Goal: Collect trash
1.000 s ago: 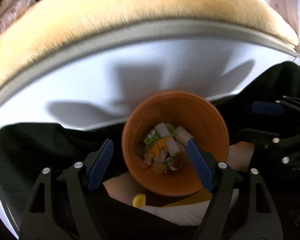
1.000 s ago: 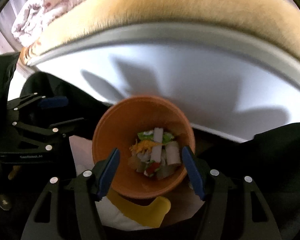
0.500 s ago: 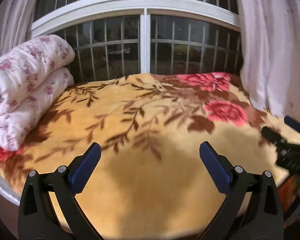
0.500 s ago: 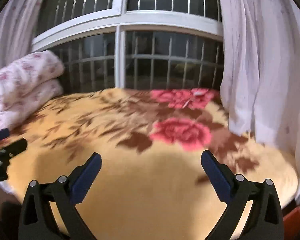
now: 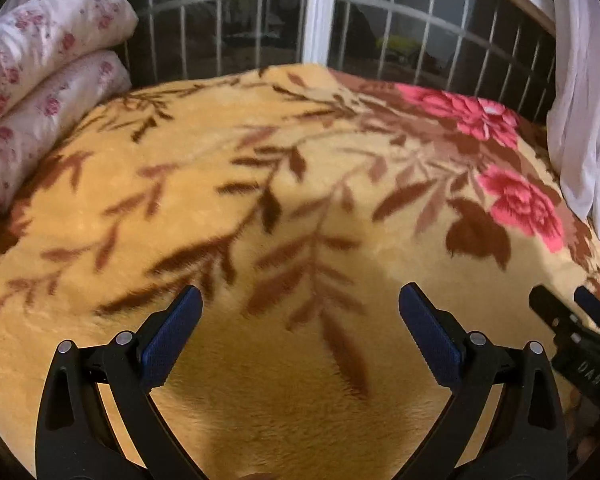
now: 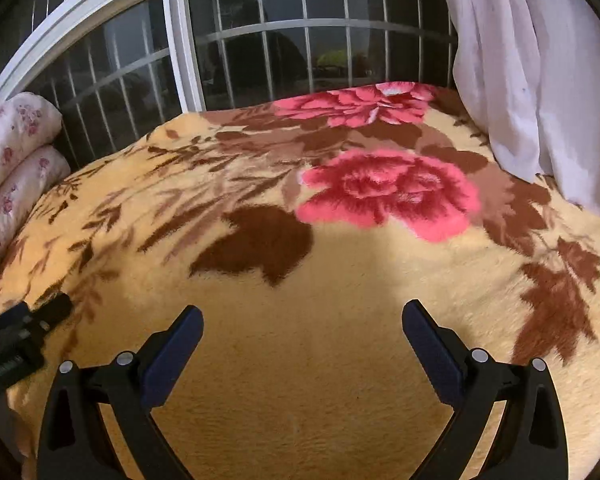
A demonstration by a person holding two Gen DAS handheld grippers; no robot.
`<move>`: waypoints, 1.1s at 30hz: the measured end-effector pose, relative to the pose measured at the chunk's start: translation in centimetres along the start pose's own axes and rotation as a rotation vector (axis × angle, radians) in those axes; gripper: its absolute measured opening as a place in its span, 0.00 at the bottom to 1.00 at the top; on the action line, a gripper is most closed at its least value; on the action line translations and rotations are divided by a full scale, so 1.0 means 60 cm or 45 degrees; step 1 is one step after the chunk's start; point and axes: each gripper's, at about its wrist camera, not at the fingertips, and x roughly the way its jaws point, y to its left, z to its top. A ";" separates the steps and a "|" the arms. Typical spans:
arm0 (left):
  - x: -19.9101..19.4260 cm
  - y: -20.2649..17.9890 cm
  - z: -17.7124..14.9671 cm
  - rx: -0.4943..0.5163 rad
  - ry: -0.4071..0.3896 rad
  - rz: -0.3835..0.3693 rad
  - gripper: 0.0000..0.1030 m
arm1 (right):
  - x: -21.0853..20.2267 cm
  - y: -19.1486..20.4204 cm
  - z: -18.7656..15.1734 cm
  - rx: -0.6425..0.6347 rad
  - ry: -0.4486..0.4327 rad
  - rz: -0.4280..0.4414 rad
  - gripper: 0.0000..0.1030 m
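Your left tool (image 5: 300, 328) and right tool (image 6: 302, 344) both stand wide apart, having just spread, with nothing between the pads. Each hangs over the bed's yellow floral blanket (image 5: 260, 208), side by side. Ahead, the blanket is bare to the barred window (image 6: 260, 52). A folded quilt (image 5: 40, 72) bounds the left edge, a curtain (image 6: 540, 80) the right. No trash shows in either view.

Both wrist views look down at a slant across the blanket (image 5: 260, 208) toward the window (image 6: 260, 40), close above the bed. They share blanket, window, curtain (image 6: 540, 80) and rolled quilt (image 5: 40, 60), upper left.
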 end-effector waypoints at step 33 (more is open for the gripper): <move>0.016 -0.006 -0.005 0.023 0.066 -0.011 0.93 | 0.015 0.009 -0.004 -0.029 0.041 -0.057 0.96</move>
